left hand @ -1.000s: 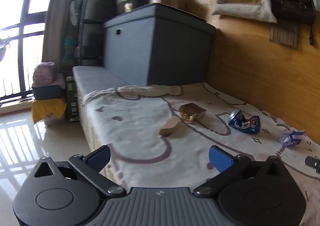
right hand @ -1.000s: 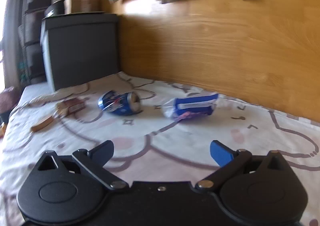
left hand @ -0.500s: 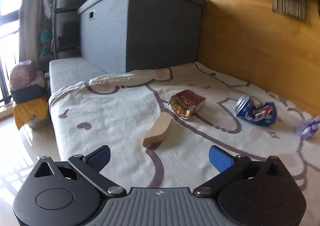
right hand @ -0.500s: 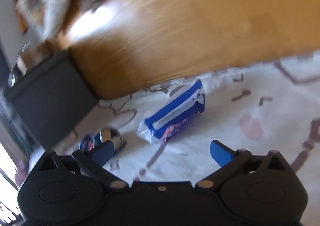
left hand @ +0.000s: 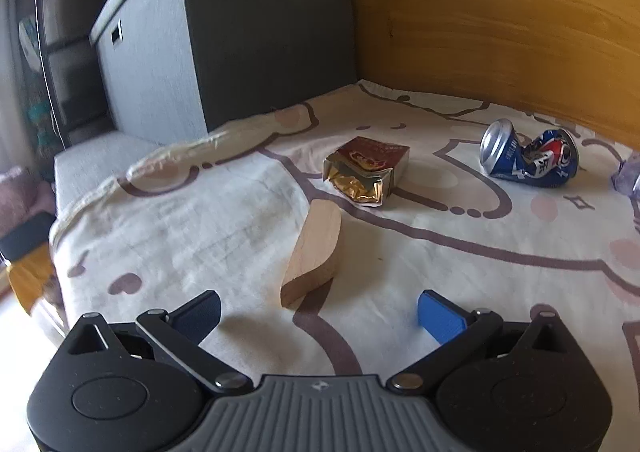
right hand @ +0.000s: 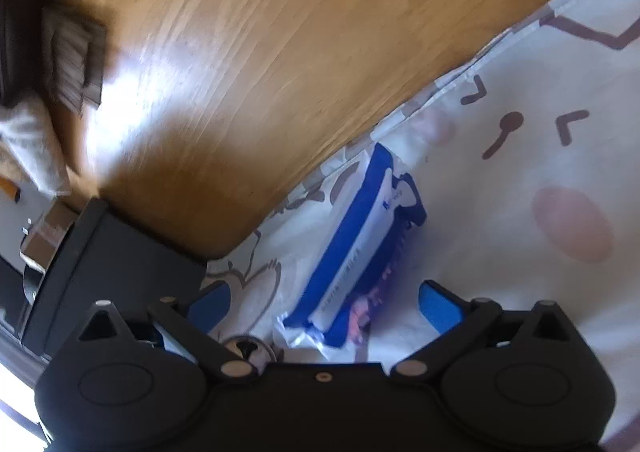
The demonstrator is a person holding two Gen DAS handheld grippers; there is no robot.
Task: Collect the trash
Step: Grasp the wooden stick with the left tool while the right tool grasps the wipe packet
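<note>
On the patterned bed sheet (left hand: pixel 200 220) lie a curved wooden piece (left hand: pixel 316 256), a torn red and gold packet (left hand: pixel 366 170) and a crushed blue can (left hand: pixel 528 160). My left gripper (left hand: pixel 320 312) is open, with the near end of the wooden piece just ahead of its fingers. In the right wrist view a blue and white wrapper (right hand: pixel 356 248) lies between the spread fingers of my open right gripper (right hand: pixel 326 304), rolled to one side. The top of the can (right hand: pixel 246 348) peeks out by its left finger.
A grey storage box (left hand: pixel 224 40) stands at the head of the bed against a wooden wall panel (left hand: pixel 500 24). A dark shelf unit (left hand: pixel 64 32) is at the left. The bed's left edge drops to a tiled floor (left hand: pixel 16 316).
My left gripper moved forward and down toward the wooden piece. My right gripper rolled and closed in on the blue and white wrapper, which now sits between its fingers.
</note>
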